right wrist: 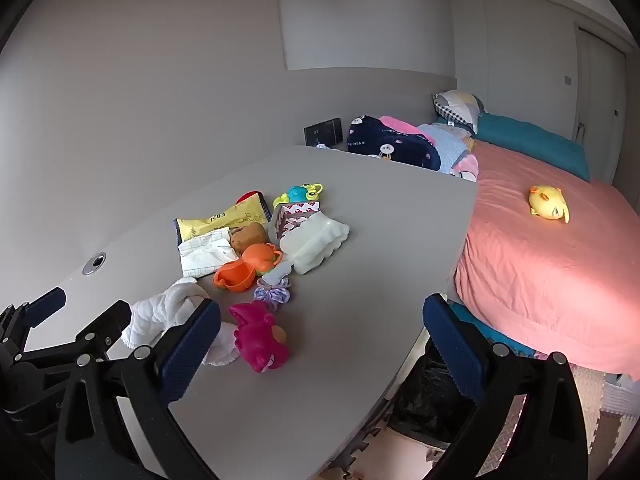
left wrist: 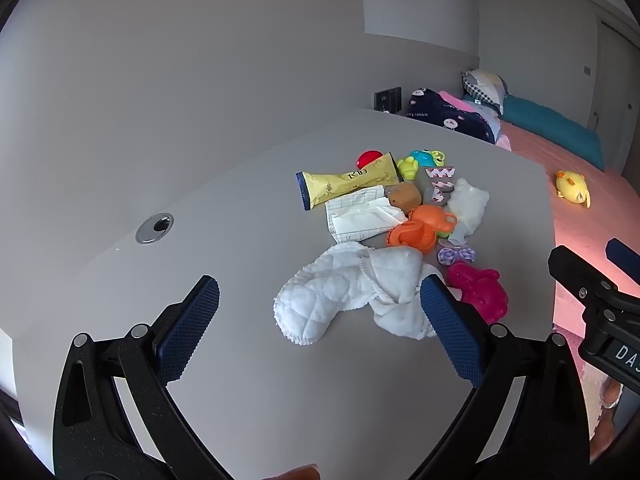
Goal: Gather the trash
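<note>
Both the left tongs (left wrist: pixel 320 312) and the right tongs (right wrist: pixel 322 338) gape wide, empty. Mid-frame on the grey counter (left wrist: pixel 240 380), a yellow snack wrapper (left wrist: pixel 346 184) and crumpled paper (left wrist: pixel 362 218) lie among toys. A black bag (right wrist: pixel 430 404), contents unseen, sits on the floor, lower right.

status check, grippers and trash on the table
Left gripper and right gripper open, empty. Yellow wrapper untouched on table. White cloth, toys crowd it.

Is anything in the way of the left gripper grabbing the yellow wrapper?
Yes. The white cloth lies on the table right in front of the open left gripper, and the yellow wrapper sits farther back behind it, beside the toys.
</note>
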